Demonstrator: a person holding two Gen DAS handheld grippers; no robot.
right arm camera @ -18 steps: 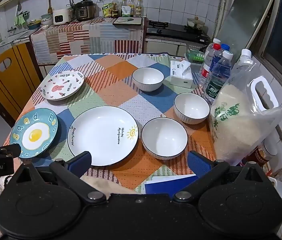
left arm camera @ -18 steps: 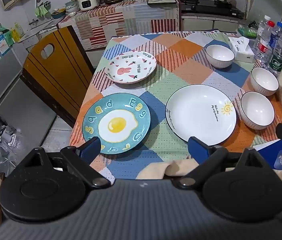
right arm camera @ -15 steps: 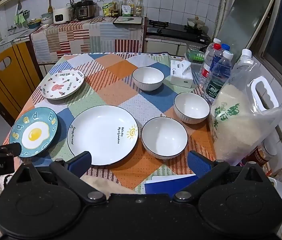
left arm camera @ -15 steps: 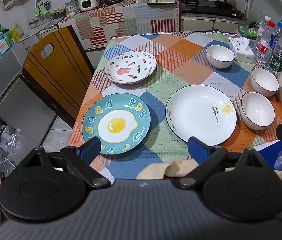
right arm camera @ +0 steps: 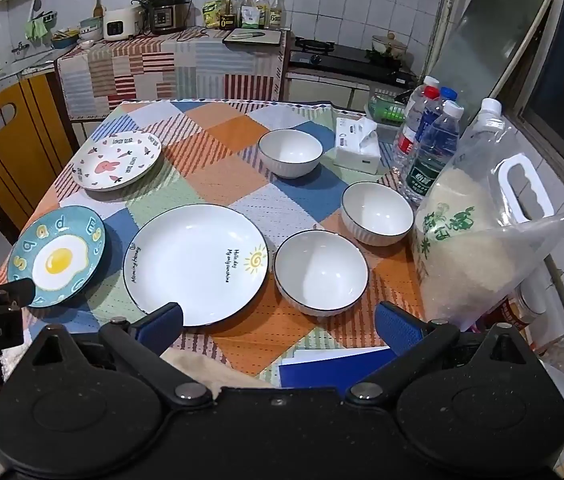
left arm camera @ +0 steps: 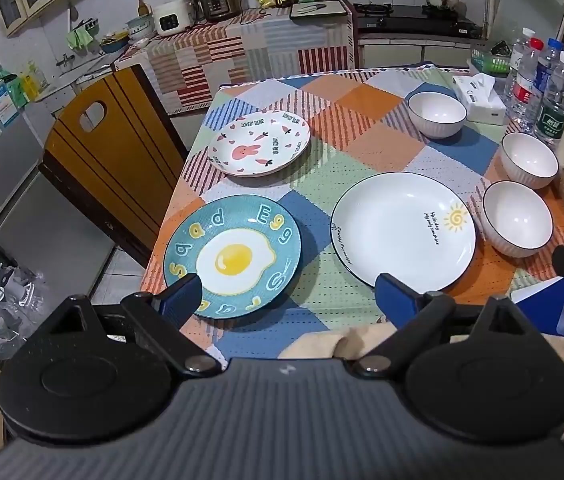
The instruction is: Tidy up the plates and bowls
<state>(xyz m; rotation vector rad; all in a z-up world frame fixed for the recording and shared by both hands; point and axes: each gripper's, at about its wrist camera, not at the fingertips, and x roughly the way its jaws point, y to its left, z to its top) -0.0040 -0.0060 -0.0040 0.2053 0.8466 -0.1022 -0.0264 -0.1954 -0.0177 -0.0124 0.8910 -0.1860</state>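
Note:
On the checked tablecloth lie a teal egg plate [left arm camera: 232, 255] [right arm camera: 56, 255], a large white sun plate [left arm camera: 403, 227] [right arm camera: 196, 264] and a white rabbit plate [left arm camera: 258, 143] [right arm camera: 117, 161]. Three white bowls stand to the right: near [left arm camera: 517, 223] [right arm camera: 320, 272], middle [left arm camera: 529, 159] [right arm camera: 377, 213] and far [left arm camera: 437, 114] [right arm camera: 289, 152]. My left gripper [left arm camera: 287, 296] is open and empty, above the near table edge, between the egg plate and the sun plate. My right gripper [right arm camera: 278, 322] is open and empty, in front of the near bowl.
A bag of rice [right arm camera: 477, 240], water bottles [right arm camera: 429, 140] and a tissue box [right arm camera: 355, 146] stand along the table's right side. A blue folder [right arm camera: 337, 366] lies at the near edge. A yellow chair [left arm camera: 102, 152] stands at the left. A kitchen counter [right arm camera: 178, 60] is behind.

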